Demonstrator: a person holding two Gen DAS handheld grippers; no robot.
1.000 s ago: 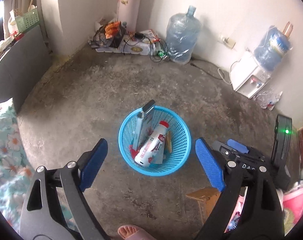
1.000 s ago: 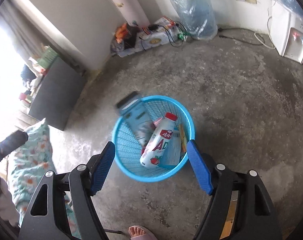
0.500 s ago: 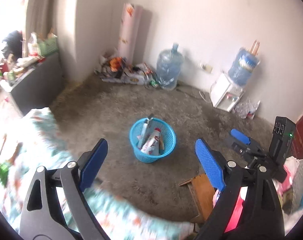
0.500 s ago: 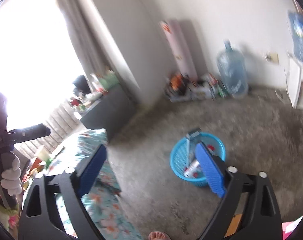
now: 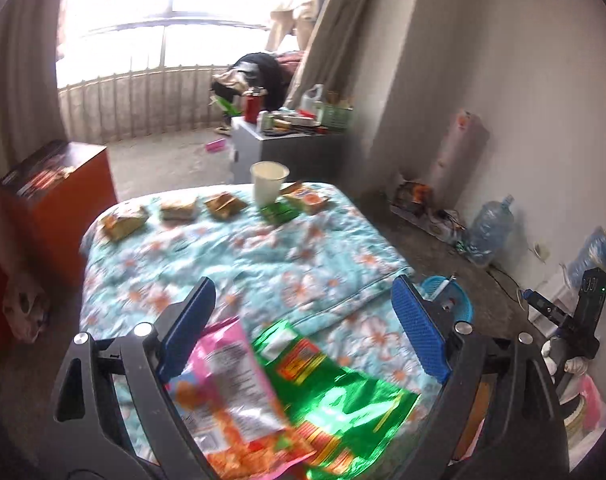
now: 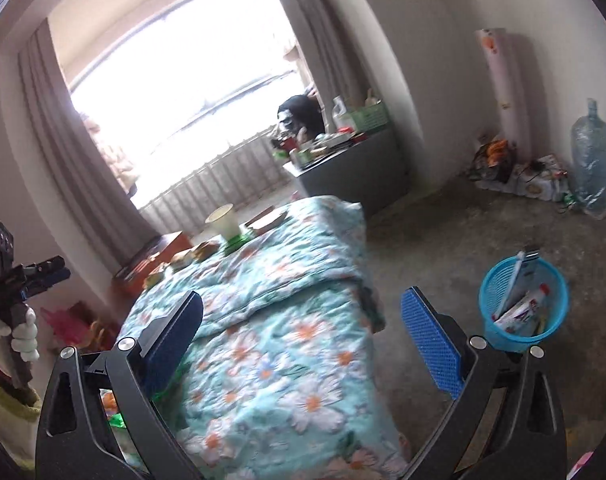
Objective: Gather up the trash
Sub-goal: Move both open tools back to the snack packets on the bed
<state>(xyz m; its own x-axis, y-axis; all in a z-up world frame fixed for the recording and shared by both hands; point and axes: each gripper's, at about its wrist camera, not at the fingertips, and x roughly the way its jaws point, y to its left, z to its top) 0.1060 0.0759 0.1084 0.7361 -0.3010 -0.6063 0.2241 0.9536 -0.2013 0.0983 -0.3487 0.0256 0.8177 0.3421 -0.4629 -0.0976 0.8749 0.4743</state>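
Where the quilt (image 5: 263, 264) lies: wrappers (image 5: 263, 392), cup (image 5: 267, 182) (blue basket (image 6: 523, 300) aside)

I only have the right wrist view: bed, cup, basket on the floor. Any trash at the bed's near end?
Observer: Yes. A pink bag and a green bag lie overlapping on the bed, just under the left gripper.
Operator: Is that gripper open?
Observer: Open, holding nothing.
Operator: How many packets left of the cup?
Observer: Three brownish packets in a row left of the cup.
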